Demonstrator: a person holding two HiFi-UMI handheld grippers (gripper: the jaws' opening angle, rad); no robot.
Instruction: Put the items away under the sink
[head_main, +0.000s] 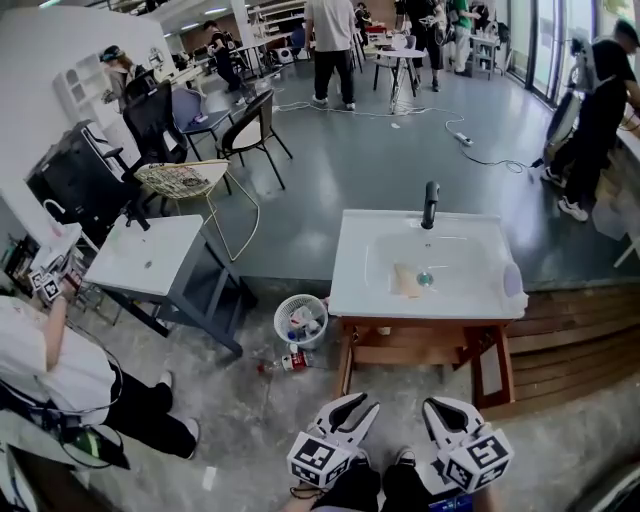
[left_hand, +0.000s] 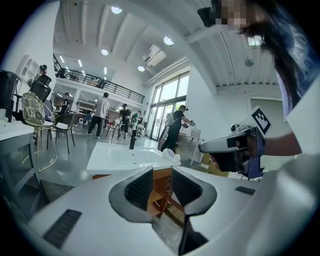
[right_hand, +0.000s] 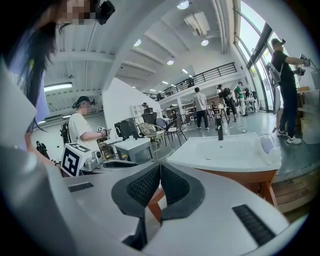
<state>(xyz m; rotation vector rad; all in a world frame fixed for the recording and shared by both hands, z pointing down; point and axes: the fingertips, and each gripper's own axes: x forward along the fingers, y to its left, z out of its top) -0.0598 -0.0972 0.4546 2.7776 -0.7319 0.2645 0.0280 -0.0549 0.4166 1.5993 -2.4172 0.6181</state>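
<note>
While the fingers of our left gripper (left_hand: 162, 175) stand slightly apart and those of our right gripper (right_hand: 160, 167) meet, both empty, we judge nothing stowed yet. The basket (head_main: 283, 318) of items and a bottle (head_main: 293, 362) sit on the floor (head_main: 250, 420) left of the sink (head_main: 350, 290), not under it.

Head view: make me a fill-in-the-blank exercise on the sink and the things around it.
1. The faucet on the sink is ___ in colour.
2. The basket stands at the sink's ___ side in the head view.
3. The frame under the sink is made of ___.
Missing words: black; left; wood.
</note>
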